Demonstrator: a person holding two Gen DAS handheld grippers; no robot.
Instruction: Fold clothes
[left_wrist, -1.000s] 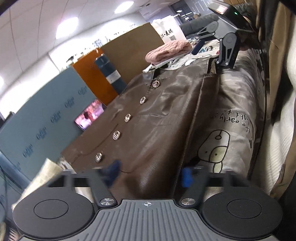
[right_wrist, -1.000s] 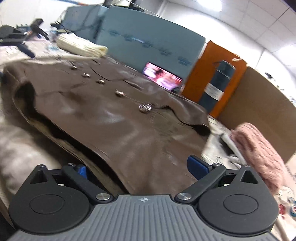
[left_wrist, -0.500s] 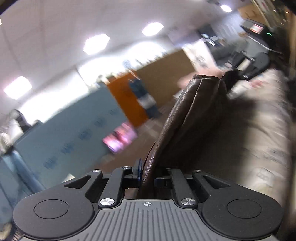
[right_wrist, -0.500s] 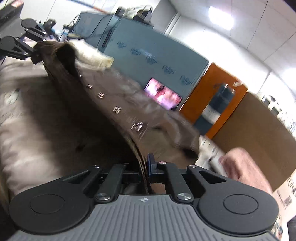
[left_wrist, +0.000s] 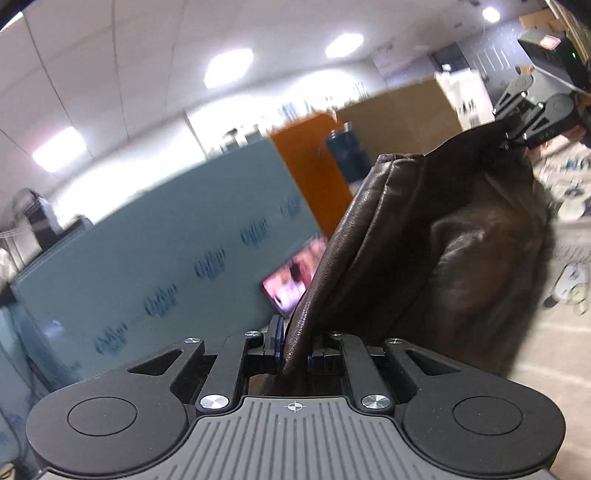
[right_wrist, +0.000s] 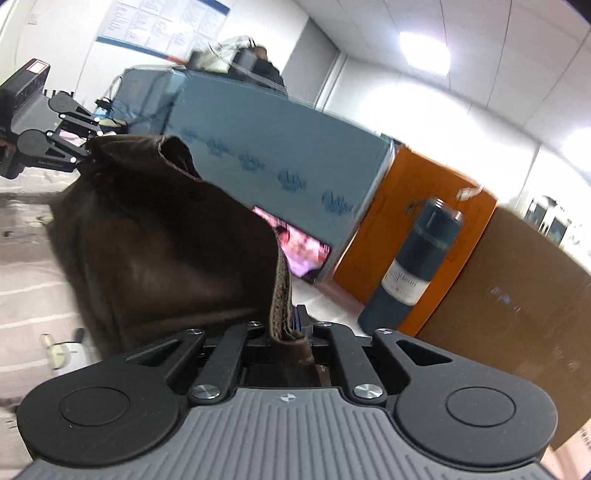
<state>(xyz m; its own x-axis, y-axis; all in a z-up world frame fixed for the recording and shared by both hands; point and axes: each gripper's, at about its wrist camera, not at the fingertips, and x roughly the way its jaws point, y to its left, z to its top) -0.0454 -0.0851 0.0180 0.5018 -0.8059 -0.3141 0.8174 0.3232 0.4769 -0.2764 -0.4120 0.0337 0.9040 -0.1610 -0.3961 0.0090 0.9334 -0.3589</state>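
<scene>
At lower centre of both wrist frames, my left gripper (left_wrist: 293, 345) and right gripper (right_wrist: 286, 332) clench the brown jacket's (left_wrist: 443, 240) raised edge; I judge level, taut carrying folds it cleanly

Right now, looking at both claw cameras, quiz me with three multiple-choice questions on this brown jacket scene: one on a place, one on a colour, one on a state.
1. Where is the dark blue cylinder?
A. in front of the orange panel
B. on the jacket
C. in a claw

2. What colour is the long partition with printed logos?
A. red
B. grey-blue
C. yellow

3. How is the jacket held?
A. lying loose
B. by one claw
C. pinched by both claws

Answers:
1 A: the cylinder stands against the orange panel.
2 B: the partition is grey-blue.
3 C: left claw and right claw both clamp the jacket.
</scene>
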